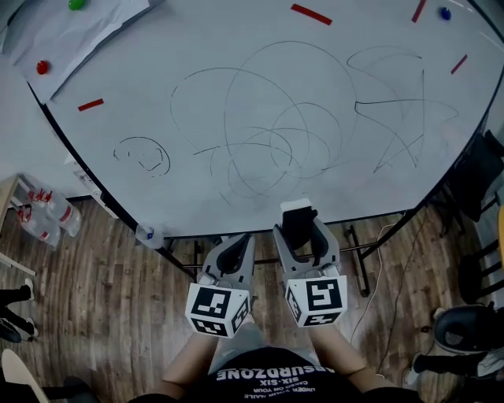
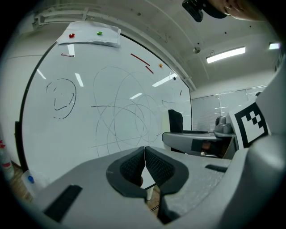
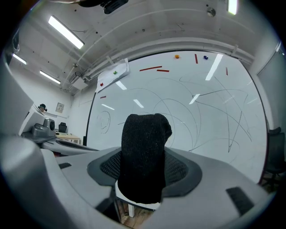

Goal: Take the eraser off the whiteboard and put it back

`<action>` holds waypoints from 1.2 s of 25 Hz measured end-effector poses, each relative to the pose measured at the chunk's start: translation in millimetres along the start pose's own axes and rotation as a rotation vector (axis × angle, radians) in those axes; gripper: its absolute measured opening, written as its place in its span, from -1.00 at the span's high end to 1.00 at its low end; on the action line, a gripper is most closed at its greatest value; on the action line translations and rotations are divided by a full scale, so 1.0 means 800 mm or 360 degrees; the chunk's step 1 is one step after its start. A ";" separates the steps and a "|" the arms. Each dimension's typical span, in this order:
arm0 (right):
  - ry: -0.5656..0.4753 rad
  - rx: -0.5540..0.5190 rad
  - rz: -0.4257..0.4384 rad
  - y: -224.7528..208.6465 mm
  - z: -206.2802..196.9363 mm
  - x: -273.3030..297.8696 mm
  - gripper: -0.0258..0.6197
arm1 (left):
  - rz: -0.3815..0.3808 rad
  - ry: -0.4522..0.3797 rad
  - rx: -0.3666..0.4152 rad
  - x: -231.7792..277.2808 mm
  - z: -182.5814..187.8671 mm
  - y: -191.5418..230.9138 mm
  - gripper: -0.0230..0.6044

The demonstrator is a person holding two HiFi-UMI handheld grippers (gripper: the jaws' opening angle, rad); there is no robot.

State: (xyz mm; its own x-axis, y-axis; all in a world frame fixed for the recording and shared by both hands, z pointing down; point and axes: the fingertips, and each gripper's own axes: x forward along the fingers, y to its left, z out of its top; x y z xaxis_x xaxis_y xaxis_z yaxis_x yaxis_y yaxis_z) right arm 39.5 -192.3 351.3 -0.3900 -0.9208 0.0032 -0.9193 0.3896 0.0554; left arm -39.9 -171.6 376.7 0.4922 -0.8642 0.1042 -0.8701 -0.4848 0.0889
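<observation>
A big whiteboard (image 1: 260, 86) covered with thin scribbled lines fills the head view. My right gripper (image 1: 299, 228) is shut on the eraser (image 3: 144, 156), a block with a black felt face and a white back that stands upright between the pads. The eraser (image 1: 297, 216) hangs just in front of the board's lower edge, apart from the surface. To its left, my left gripper (image 1: 236, 250) is shut with nothing between its pads (image 2: 144, 166). Both grippers point at the board (image 3: 187, 107).
Red magnetic strips (image 1: 311, 13) and small coloured magnets (image 1: 42, 67) dot the board, and a paper sheet (image 1: 71, 31) is pinned at its top left. The board's stand legs (image 1: 358, 260) rest on the wood floor. Water bottles (image 1: 47, 208) sit at left, a chair (image 1: 472, 177) at right.
</observation>
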 end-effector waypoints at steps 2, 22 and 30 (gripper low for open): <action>0.0009 0.0008 0.0009 0.003 -0.005 -0.007 0.14 | 0.0004 0.0006 0.0001 -0.005 -0.003 -0.004 0.90; 0.0112 0.0081 0.0038 0.032 -0.046 -0.060 0.14 | -0.0006 0.0079 0.0030 -0.043 -0.030 -0.035 0.90; 0.0120 0.0080 0.0029 0.035 -0.049 -0.067 0.14 | -0.0015 0.0074 0.0030 -0.048 -0.030 -0.036 0.90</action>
State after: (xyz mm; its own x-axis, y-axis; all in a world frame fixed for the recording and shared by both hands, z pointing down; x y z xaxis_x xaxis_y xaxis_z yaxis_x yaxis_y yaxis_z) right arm 36.9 -132.5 391.9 -0.4037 -0.9115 0.0792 -0.9142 0.4053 0.0041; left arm -33.1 -121.2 394.0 0.5008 -0.8525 0.1495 -0.8654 -0.4959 0.0714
